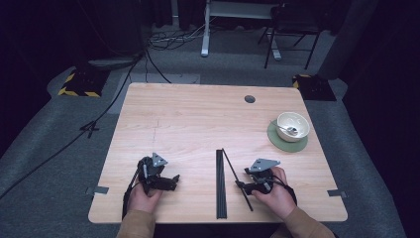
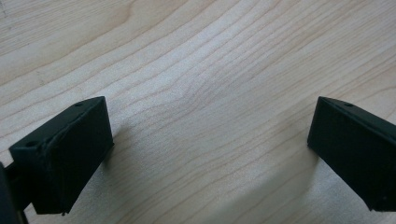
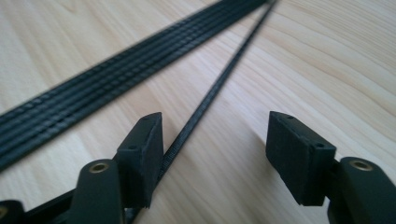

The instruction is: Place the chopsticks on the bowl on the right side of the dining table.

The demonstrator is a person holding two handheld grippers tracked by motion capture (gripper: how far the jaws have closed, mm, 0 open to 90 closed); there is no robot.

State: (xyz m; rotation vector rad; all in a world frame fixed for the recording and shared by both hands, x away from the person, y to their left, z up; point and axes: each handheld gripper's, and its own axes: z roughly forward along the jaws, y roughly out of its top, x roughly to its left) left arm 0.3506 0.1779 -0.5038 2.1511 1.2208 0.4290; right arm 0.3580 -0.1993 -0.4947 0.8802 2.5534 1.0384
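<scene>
**Closing on the loose rod**

Going left to right: our left gripper (image 1: 171, 181) rests on the table (image 1: 198, 119) with its jaws wide apart over bare wood, holding nothing. The row of black rods (image 1: 220, 183) lies mid-table, and one loose rod (image 1: 237, 178) slants off it. Our right gripper (image 1: 241, 184) straddles that rod, jaws apart; it lies against one pad and is not clamped. We should centre the rod before squeezing.

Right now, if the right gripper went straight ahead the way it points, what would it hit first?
Probably the flat bundle of black rods: the right gripper points that way, open around one thin black rod, though depth is unclear.
</scene>
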